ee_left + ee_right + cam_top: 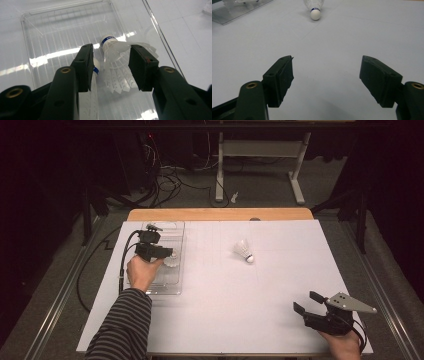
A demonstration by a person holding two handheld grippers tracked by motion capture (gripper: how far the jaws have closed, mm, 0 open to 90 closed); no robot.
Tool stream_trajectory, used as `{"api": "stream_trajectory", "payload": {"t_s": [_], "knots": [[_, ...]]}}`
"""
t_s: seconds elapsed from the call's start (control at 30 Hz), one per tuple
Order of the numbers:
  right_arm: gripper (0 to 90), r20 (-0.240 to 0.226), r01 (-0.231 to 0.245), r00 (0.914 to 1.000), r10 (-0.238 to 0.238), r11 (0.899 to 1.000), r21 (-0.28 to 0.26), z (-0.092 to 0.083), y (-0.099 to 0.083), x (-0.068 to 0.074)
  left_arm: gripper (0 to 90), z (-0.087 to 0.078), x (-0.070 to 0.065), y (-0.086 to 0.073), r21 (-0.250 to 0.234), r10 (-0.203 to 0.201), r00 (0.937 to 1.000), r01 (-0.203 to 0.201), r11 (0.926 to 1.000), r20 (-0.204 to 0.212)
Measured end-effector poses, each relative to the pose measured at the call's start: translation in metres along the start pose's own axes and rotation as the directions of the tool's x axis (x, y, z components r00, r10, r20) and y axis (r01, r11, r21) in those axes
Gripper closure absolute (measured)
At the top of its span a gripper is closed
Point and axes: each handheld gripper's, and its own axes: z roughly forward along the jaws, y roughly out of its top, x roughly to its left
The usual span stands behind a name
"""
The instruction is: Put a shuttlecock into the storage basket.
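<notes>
Black jaws of the left gripper (111, 68) stand parted over the clear tray (50, 30), a shuttlecock (117, 65) lying loose between them, another at nine o'clock. Right gripper (310, 306) gapes empty; third shuttlecock (243, 251) at its eleven o'clock.

Black fingers (85, 67) with brass screws; dark, thinly striped sleeve (122, 327).

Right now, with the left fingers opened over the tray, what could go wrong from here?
1. The shuttlecock lies between the left gripper fingers inside the clear tray; its feathers sit close to the right finger, so lifting away carelessly might drag it back out.
2. A second shuttlecock rests beside the left finger and could get nudged.
3. The shuttlecock on the table lies on its side and may roll when the open right gripper reaches it.
</notes>
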Motion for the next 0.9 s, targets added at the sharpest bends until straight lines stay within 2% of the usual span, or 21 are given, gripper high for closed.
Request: {"api": "stream_trajectory", "payload": {"t_s": [0.33,0.9], "knots": [[27.8,-0.001,0.001,1.0000,-0.001,1.000,-0.001,0.000,0.000,0.000,48.8,-0.005,-0.005,-0.002,-0.004,0.018,0.9997,-0.018,0.9998,0.016],[27.8,-0.001,0.003,1.0000,-0.003,1.000,-0.003,-0.001,0.000,0.000,45.6,-0.020,-0.010,-0.009,-0.064,0.035,0.9990,-0.033,0.9974,0.029]]}}
